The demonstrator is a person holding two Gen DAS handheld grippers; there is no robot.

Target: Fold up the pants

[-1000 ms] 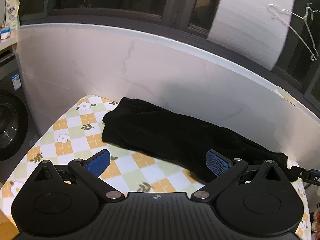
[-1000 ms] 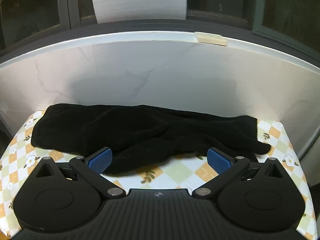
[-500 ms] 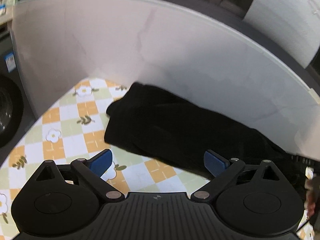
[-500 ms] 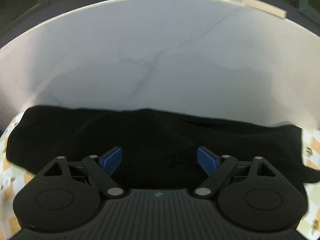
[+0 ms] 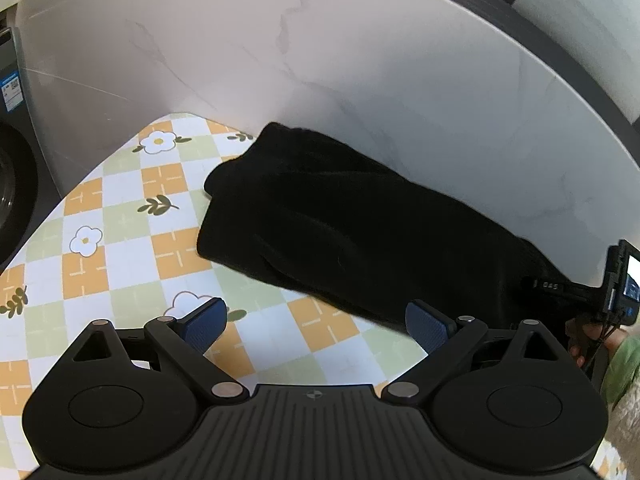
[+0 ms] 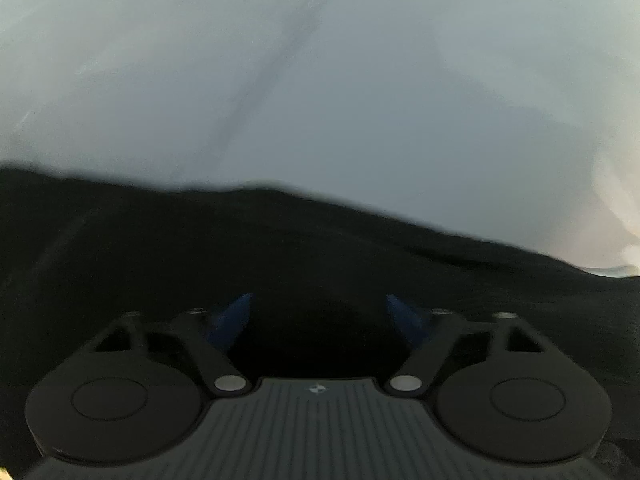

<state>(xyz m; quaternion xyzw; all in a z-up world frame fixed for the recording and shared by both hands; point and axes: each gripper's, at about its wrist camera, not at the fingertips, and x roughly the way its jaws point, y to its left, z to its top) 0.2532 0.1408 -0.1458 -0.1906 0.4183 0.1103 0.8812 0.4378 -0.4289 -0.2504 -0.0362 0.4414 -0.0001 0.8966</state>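
Two views: one fisheye camera on each of two hand-held tongs.
Pants [image 5: 360, 232]: black, lying in a long bundle on the tabletop [image 5: 120, 240], along the foot of a pale marble-look wall [image 5: 360, 80]. One end sits near the far left corner; the other runs off to the right.
Tabletop: covered in a checked cloth of orange, green and white squares with flowers and leaves.
Left tongs [image 5: 316, 322]: spread wide, holding nothing. They hover above the cloth at the pants' near edge. The left blue pad [image 5: 204, 322] is over bare cloth; the right blue pad [image 5: 426, 326] is level with the fabric's edge. Whether it touches the fabric cannot be told.
Right tongs [image 6: 320, 316]: spread wide, nothing between the pads. They are very close to the pants [image 6: 280, 248], which fill the lower view as dark, blurred fabric. Contact cannot be told.
Right tongs from the left view: a black body with a small lit screen [image 5: 624, 284] at the pants' right end.
Person: fingers [image 5: 580, 336] and a green sleeve [image 5: 624, 364] at the right edge.
Far left: part of a grey washing machine [image 5: 12, 184].
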